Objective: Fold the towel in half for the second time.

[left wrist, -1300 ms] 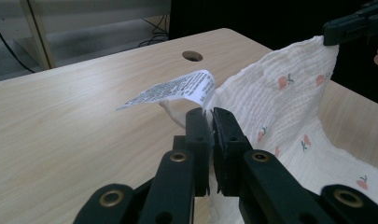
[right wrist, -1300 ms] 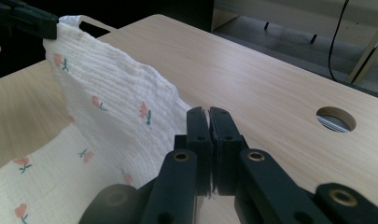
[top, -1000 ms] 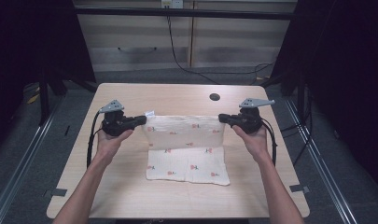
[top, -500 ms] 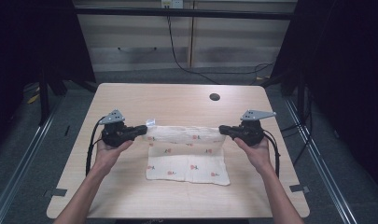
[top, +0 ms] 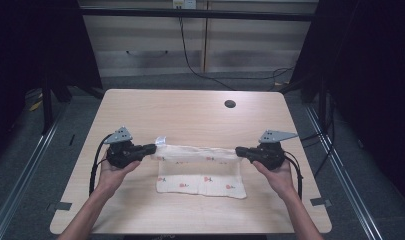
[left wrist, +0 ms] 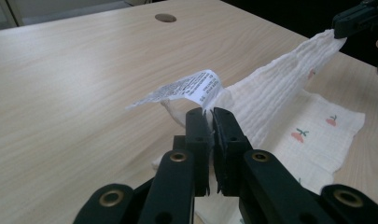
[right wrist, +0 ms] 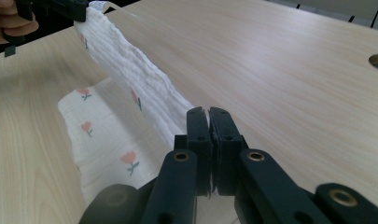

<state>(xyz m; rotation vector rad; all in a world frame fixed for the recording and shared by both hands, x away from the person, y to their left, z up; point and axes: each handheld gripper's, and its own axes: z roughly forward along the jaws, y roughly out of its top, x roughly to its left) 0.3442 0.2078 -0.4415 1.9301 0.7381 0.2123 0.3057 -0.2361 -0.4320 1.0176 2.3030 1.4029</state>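
High view, frame centre: cloth (top: 200, 170) stretching between left gripper (top: 151, 148) and right gripper (top: 238, 150), both jaws pinching its far corners, near edge lying on table (top: 190, 115).

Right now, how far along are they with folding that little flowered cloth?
About halfway, it seems. Done: each gripper is shut on a far corner of the cloth, the left gripper by the care label, the right gripper opposite. In hand: that edge hangs lifted and stretched between them, while the near half lies flat on the table. Left: probably lay it over the near half and let go.
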